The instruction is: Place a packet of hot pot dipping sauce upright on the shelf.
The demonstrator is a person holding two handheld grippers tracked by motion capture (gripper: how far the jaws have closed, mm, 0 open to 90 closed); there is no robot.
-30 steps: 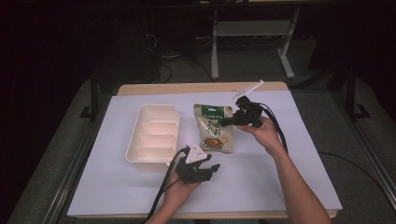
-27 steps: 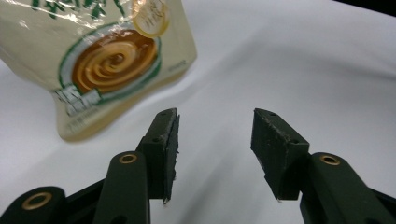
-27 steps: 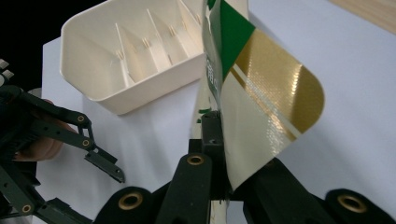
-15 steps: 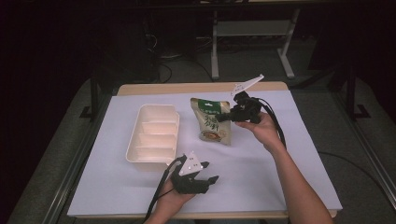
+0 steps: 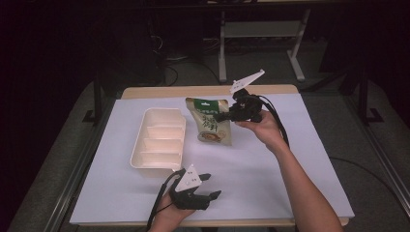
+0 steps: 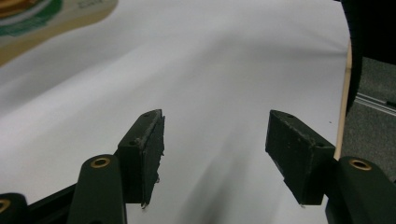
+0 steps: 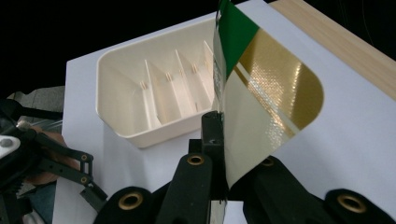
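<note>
our right gripper (image 5: 223, 116) pinches the pouch (image 5: 210, 123) at centre frame, long axis hanging top-up; our left gripper (image 5: 209, 186), lower centre, has just been opening, empty.

The high view looks forward and down over the white-covered counter (image 5: 270, 169); each tongs view rides close behind its black jaws, sharing the cream divided plastic tray (image 7: 154, 93).

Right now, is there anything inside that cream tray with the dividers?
The tray looks empty: its compartments show bare cream walls and floors. In the right gripper view, the held pouch covers the tray's far end.
</note>
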